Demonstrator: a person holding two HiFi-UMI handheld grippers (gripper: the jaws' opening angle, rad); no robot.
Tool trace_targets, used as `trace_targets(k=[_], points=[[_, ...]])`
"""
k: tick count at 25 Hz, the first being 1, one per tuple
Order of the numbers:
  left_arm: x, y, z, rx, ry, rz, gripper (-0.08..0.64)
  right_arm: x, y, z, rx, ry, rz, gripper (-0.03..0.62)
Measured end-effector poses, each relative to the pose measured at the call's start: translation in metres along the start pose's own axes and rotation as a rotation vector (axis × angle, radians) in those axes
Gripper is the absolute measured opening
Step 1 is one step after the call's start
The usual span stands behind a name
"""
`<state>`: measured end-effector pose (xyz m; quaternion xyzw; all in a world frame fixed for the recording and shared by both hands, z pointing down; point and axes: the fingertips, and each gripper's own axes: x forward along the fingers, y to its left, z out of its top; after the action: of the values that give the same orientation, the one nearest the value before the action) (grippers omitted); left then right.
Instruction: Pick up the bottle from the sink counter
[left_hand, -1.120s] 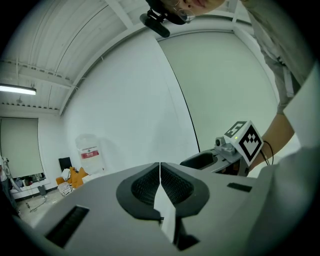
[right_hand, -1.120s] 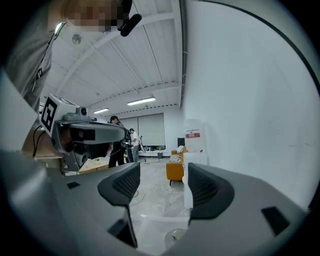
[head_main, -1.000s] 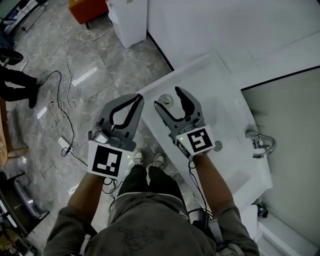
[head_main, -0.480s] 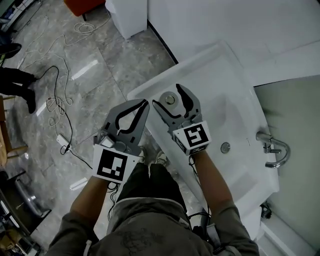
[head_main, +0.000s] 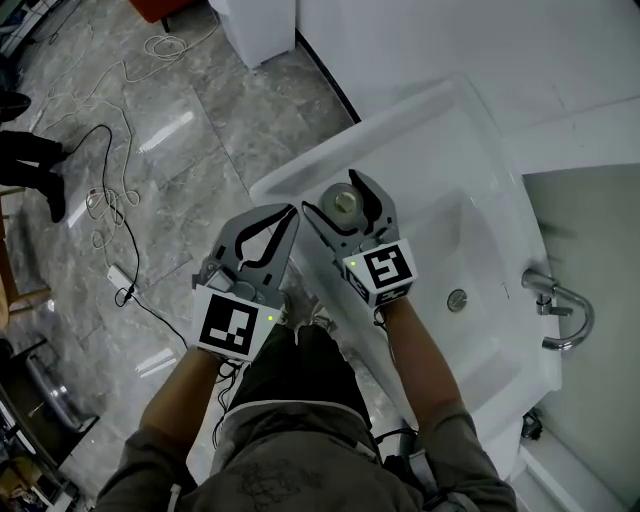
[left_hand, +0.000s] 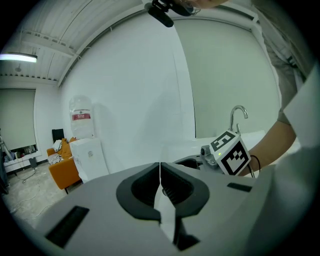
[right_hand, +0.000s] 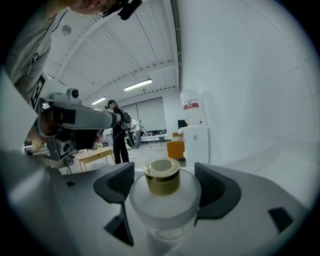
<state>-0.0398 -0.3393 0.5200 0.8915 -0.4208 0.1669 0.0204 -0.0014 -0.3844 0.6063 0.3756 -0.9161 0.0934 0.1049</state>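
The bottle (head_main: 344, 203) is a squat frosted jar with a gold cap (right_hand: 162, 176), standing near the left front corner of the white sink counter (head_main: 420, 130). My right gripper (head_main: 340, 204) has a finger on each side of it. In the right gripper view the bottle's body (right_hand: 165, 207) fills most of the gap between the ribbed pads (right_hand: 214, 186); the jaws are opening and I see no pad pressing on it. My left gripper (head_main: 291, 212) hangs shut and empty beside the counter's edge, over the floor, its closed tips (left_hand: 160, 167) pointing at a white wall.
A chrome faucet (head_main: 560, 305) and the basin's drain (head_main: 457, 298) lie to the right of my hands. A white water dispenser (left_hand: 82, 145) stands against the wall. Cables (head_main: 110, 200) trail over the grey tiled floor, where a person (right_hand: 117, 132) stands.
My right gripper has moved forward around the bottle, which now sits deeper between its wider-spread fingers. The left gripper stays shut beside it.
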Motion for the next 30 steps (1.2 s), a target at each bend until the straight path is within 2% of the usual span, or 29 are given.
trace_targets(k=[12, 16, 19, 22, 24, 26, 29, 30], points=[[0.010, 0.004, -0.023, -0.039, 0.029, -0.002, 0.018, 0.018, -0.002, -0.021, -0.043, 0.150, -0.011, 0.333], [0.013, 0.004, -0.022, -0.046, 0.013, -0.019, 0.019, 0.019, -0.003, -0.022, -0.052, 0.163, -0.023, 0.331], [0.013, -0.004, -0.012, -0.022, -0.063, -0.076, 0.018, 0.019, -0.004, -0.025, -0.067, 0.172, -0.032, 0.331], [0.018, -0.017, -0.012, 0.102, -0.063, -0.132, 0.020, 0.019, -0.003, -0.026, -0.078, 0.173, -0.025, 0.331], [0.025, -0.022, -0.012, 0.152, -0.059, -0.174, 0.020, 0.018, -0.002, -0.027, -0.082, 0.180, -0.017, 0.331], [0.033, -0.025, -0.006, 0.154, -0.088, -0.242, 0.021, 0.017, -0.001, -0.027, -0.084, 0.180, -0.012, 0.331], [0.037, -0.031, 0.016, 0.162, -0.204, -0.346, 0.021, 0.016, 0.004, -0.024, -0.086, 0.177, 0.010, 0.331], [0.039, -0.034, 0.018, 0.158, -0.213, -0.374, 0.021, 0.015, 0.007, -0.023, -0.085, 0.177, 0.019, 0.331]])
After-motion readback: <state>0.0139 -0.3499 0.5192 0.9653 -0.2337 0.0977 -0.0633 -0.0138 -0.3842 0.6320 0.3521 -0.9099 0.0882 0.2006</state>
